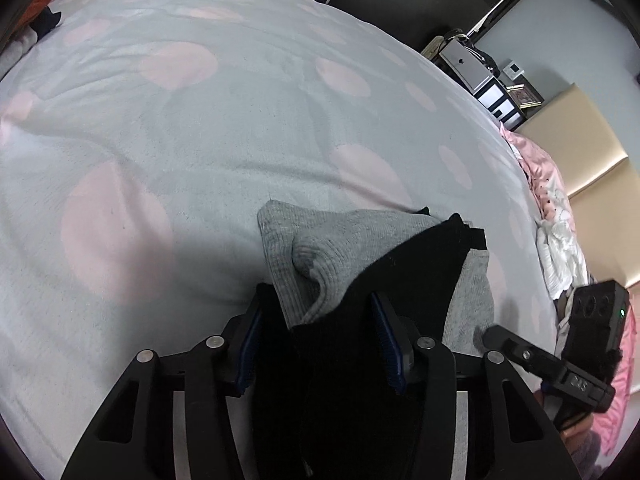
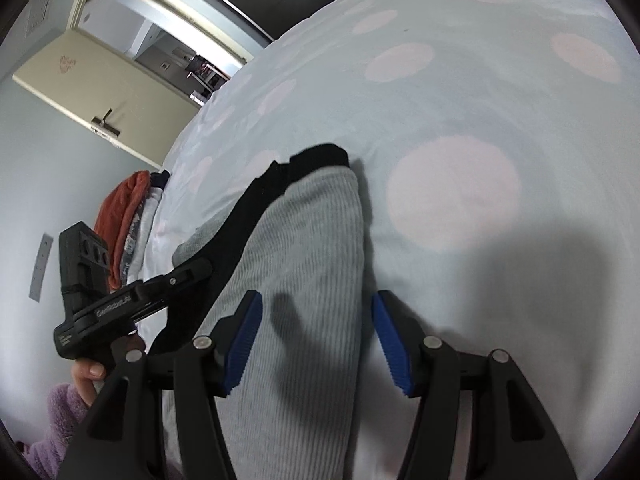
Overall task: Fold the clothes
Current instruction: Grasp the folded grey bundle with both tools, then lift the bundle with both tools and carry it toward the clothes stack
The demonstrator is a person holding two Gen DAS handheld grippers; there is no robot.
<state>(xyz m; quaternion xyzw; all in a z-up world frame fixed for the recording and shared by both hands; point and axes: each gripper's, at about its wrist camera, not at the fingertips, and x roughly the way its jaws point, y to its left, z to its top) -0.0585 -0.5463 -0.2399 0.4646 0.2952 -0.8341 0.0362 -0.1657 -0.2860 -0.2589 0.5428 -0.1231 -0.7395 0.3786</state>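
Observation:
A grey ribbed garment [image 1: 344, 240] with black parts [image 1: 420, 256] lies bunched on the bed. My left gripper [image 1: 316, 296] is down over it. Its jaws stand apart, with black and grey cloth filling the gap between the blue pads [image 1: 250, 344]; I see no squeeze. In the right wrist view the grey ribbed cloth [image 2: 312, 240] runs forward to a black end [image 2: 320, 156]. My right gripper [image 2: 316, 296] is open over it: cloth lies against the left pad and bare bed shows beside the right pad. One finger of each gripper also shows in the other's view, the right [image 1: 494, 334] and the left [image 2: 192, 270].
The bed cover [image 1: 200, 140] is pale grey-blue with large pink dots. A pile of clothes with an orange piece on top [image 2: 124, 208] sits at one bed edge. Pink and white bedding [image 1: 556, 208] lies by the beige headboard [image 1: 580, 136]. A hand in a purple sleeve [image 2: 86, 376] holds the left gripper.

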